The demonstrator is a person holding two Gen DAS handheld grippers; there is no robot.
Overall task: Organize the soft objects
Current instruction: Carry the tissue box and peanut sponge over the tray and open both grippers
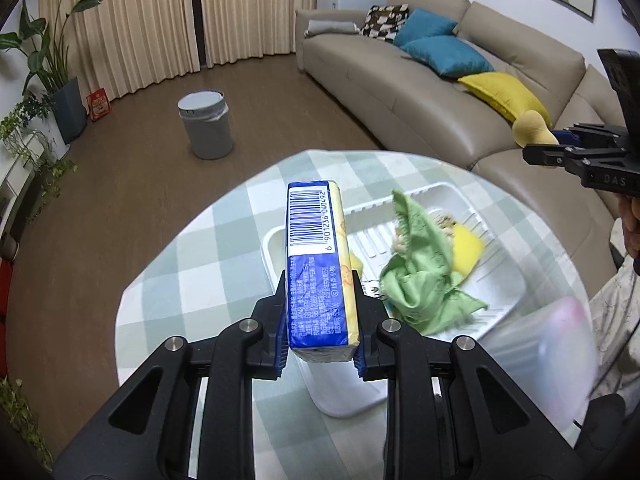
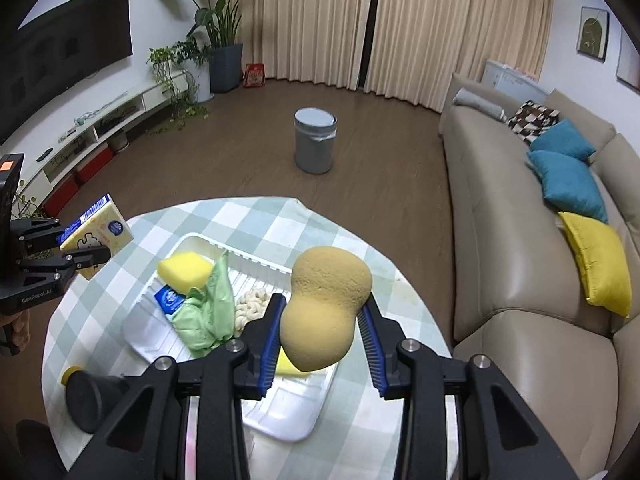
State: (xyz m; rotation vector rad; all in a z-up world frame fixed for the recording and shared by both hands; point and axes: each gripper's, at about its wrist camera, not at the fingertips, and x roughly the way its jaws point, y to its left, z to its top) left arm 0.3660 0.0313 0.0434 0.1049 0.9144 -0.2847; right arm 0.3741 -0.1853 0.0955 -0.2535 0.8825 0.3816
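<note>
Holding a tissue pack [image 1: 318, 268], the left gripper [image 1: 320, 332] has its jaws squeezed tight on it, up over the tray [image 1: 508, 292]. The right gripper [image 2: 320, 344] has jaws partly open but pinching a tan sponge [image 2: 324, 312] at its waist, also above the tray (w/ a green cloth [image 2: 210, 312] & yellow sponge [image 2: 184, 272] inside). Sponge is squishy, so it could slip out or bounce off the table [image 2: 248, 216] if let go too high.

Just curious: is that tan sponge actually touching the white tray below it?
Apart. In the right wrist view the right gripper holds the tan sponge lifted above the white tray.
</note>
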